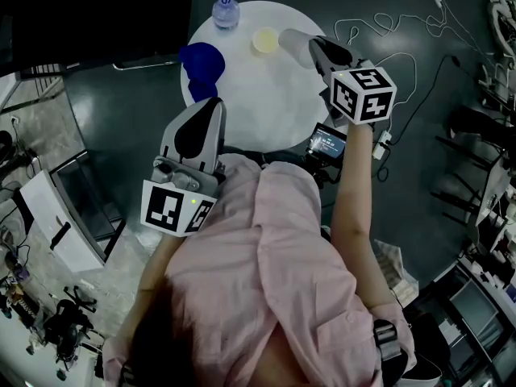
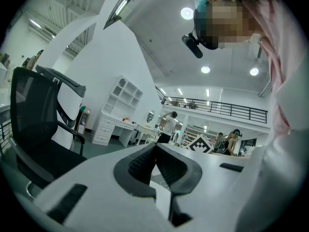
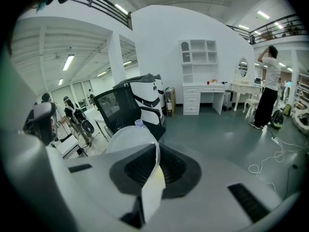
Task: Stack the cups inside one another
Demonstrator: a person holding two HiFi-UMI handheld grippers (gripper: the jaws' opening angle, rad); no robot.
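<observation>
The cup in play is pale and see-through with a thin wall. In the right gripper view its rounded side bulges out to the left of the jaw tips and just beyond them. The right claw is clamped on this cup, its two dark pads nearly together with only the thin wall between them. The cup hangs at the very tip of that claw, over the far part of the round white table.

A small yellow cup stands just past the held cup, to the left of the right claw's tip. A blue cup sits just ahead of the left claw, and a bottle stands further on beyond it.

The right arm is stretched forward, bare at the forearm, and the claw slopes down toward the table. The left claw is drawn back close to the person's chest and held level. Its jaws are pressed together with nothing between them.

The pink shirt covers the near edge of the table and most of the left arm. Whether the held cup touches the tabletop cannot be told, and its base is out of sight. The blue cup's shape is hard to make out from above
</observation>
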